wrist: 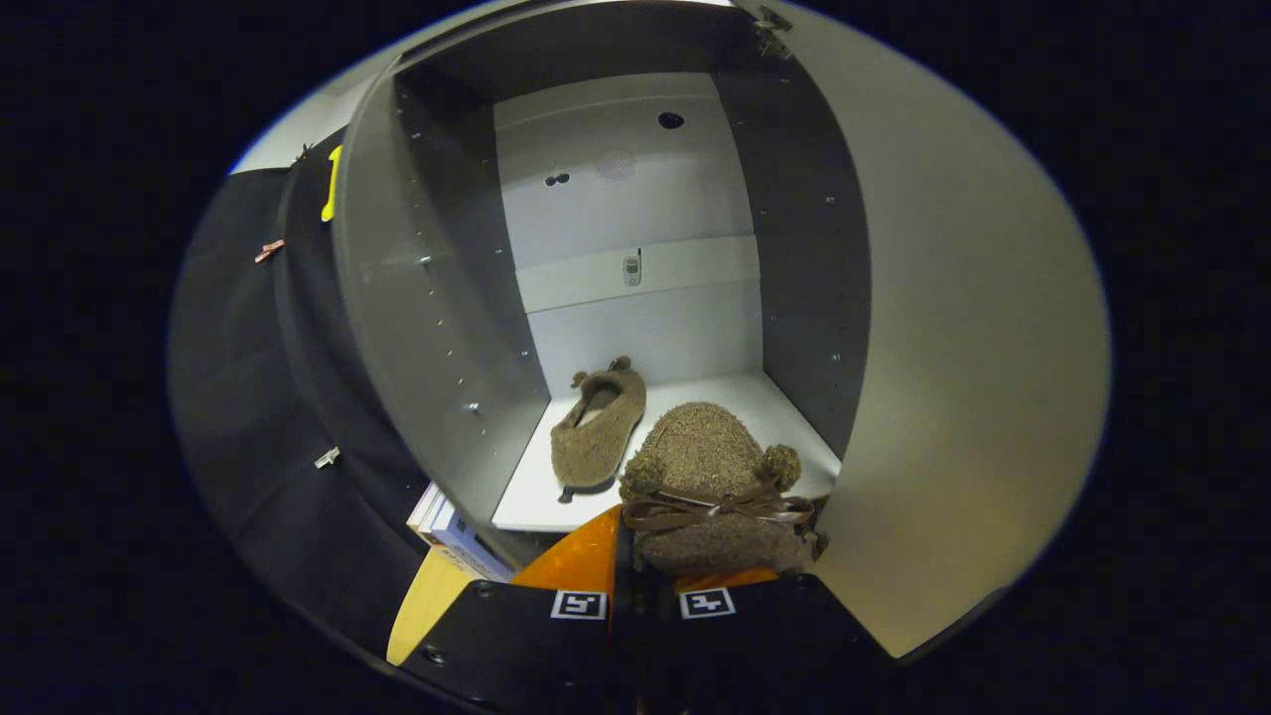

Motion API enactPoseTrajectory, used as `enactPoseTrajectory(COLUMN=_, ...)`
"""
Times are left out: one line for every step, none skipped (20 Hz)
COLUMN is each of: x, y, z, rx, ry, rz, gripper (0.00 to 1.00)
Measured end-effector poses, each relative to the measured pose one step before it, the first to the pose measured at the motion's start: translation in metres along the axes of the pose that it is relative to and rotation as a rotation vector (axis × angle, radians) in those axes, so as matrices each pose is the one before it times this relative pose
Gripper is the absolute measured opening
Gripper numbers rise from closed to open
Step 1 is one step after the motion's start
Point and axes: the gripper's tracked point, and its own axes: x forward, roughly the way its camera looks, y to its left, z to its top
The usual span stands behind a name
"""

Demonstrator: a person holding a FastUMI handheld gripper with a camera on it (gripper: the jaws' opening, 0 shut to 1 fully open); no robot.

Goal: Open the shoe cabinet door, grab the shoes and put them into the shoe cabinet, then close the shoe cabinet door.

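The shoe cabinet (437,328) stands open ahead, its door (973,397) swung out to the right. One brown fuzzy slipper (599,429) lies on the white cabinet floor (536,497), toe toward me, left of centre. A second brown slipper (710,477) with pom-poms and a brown bow is held in my gripper (645,571), whose fingers are shut on its near end. This slipper hangs at the cabinet's front edge, just right of the first one. Its sole and the part between the fingers are hidden.
The cabinet's grey side walls close in left and right, with a white back panel (635,199) and a shelf rail across it. A stack of books (447,526) and a yellow board (427,606) lie outside, below the left wall. Black cloth hangs at left.
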Motion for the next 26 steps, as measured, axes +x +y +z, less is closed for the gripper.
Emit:
enactPoseTrajectory(x=0.01706, y=0.00145, z=0.0066, rx=-0.00295, ry=0.00294, rz=-0.00428, gripper=0.12)
enactPoseTrajectory(x=0.01391, y=0.00044, z=0.00397, rx=-0.00265, ry=0.01677, rz=-0.00791, gripper=0.12)
enactPoseTrajectory(x=0.01774, y=-0.0007, z=0.00314, rx=-0.0038, ry=0.01061, rz=-0.00928, gripper=0.12)
enactPoseTrajectory(x=0.01541, y=-0.00091, z=0.00446, rx=0.00417, ry=0.00731, rz=-0.00608, gripper=0.12)
enactPoseTrajectory(x=0.01691, y=-0.00042, z=0.00174, rx=0.00109, ry=0.0118, rz=-0.00497, gripper=0.12)
enactPoseTrajectory(x=0.01429, y=-0.00161, z=-0.00047, rx=-0.00069, ry=0.01379, rz=-0.00628, gripper=0.12)
enactPoseTrajectory(x=0.0169, y=-0.0009, z=-0.00083, rx=0.00286, ry=0.01779, rz=-0.00922, gripper=0.12)
enactPoseTrajectory(x=0.01519, y=-0.00289, z=0.00072, rx=-0.00005, ry=0.00534, rz=-0.0141, gripper=0.12)
enactPoseTrajectory(x=0.01685, y=-0.00329, z=-0.00092, rx=-0.00262, ry=0.00926, rz=-0.01266, gripper=0.12)
enactPoseTrajectory(x=0.01539, y=-0.0026, z=-0.00282, rx=-0.00722, ry=0.02437, rz=-0.00718, gripper=0.12)
enactPoseTrajectory(x=0.01156, y=-0.00154, z=-0.00215, rx=-0.0127, ry=0.02286, rz=-0.00276, gripper=0.12)
enactPoseTrajectory(x=0.01294, y=-0.00268, z=0.00248, rx=-0.01042, ry=0.0073, rz=-0.00946, gripper=0.12)
enactPoseTrajectory(x=0.01158, y=-0.0029, z=0.00129, rx=-0.01024, ry=0.0129, rz=-0.01669, gripper=0.12)
enactPoseTrajectory(x=0.01017, y=-0.00176, z=0.00257, rx=-0.01104, ry=0.00643, rz=-0.01422, gripper=0.12)
enactPoseTrajectory(x=0.00996, y=-0.00009, z=0.00053, rx=-0.01538, ry=0.00921, rz=-0.01251, gripper=0.12)
enactPoseTrajectory(x=0.00819, y=-0.00105, z=0.00087, rx=-0.01698, ry=0.00152, rz=-0.0129, gripper=0.12)
enactPoseTrajectory(x=0.00717, y=-0.00087, z=0.00014, rx=-0.01901, ry=0.00549, rz=-0.01349, gripper=0.12)
enactPoseTrajectory(x=0.00641, y=0.00034, z=-0.0023, rx=-0.01637, ry=0.01269, rz=-0.00722, gripper=0.12)
enactPoseTrajectory(x=0.00453, y=0.00513, z=-0.0007, rx=-0.0047, ry=-0.00054, rz=0.00666, gripper=0.12)
enactPoseTrajectory(x=0.00275, y=0.00087, z=0.00166, rx=-0.006, ry=-0.00561, rz=-0.00562, gripper=0.12)
enactPoseTrajectory(x=0.0003, y=0.00006, z=-0.00053, rx=-0.00481, ry=-0.00407, rz=-0.00691, gripper=0.14)
enactPoseTrajectory(x=-0.00104, y=0.00152, z=-0.00137, rx=-0.00366, ry=0.00506, rz=0.00459, gripper=0.17)
enactPoseTrajectory(x=-0.0023, y=0.0026, z=-0.00396, rx=-0.00415, ry=0.01185, rz=0.00558, gripper=0.2)
enactPoseTrajectory(x=-0.0031, y=0.00039, z=-0.00209, rx=-0.0049, ry=0.01309, rz=0.00471, gripper=0.29)
enactPoseTrajectory(x=-0.00373, y=-0.00012, z=-0.00286, rx=-0.0034, ry=0.0093, rz=-0.00189, gripper=0.38)
enactPoseTrajectory(x=-0.00407, y=-0.00056, z=-0.00097, rx=0.00442, ry=0.00875, rz=0.00248, gripper=0.4)
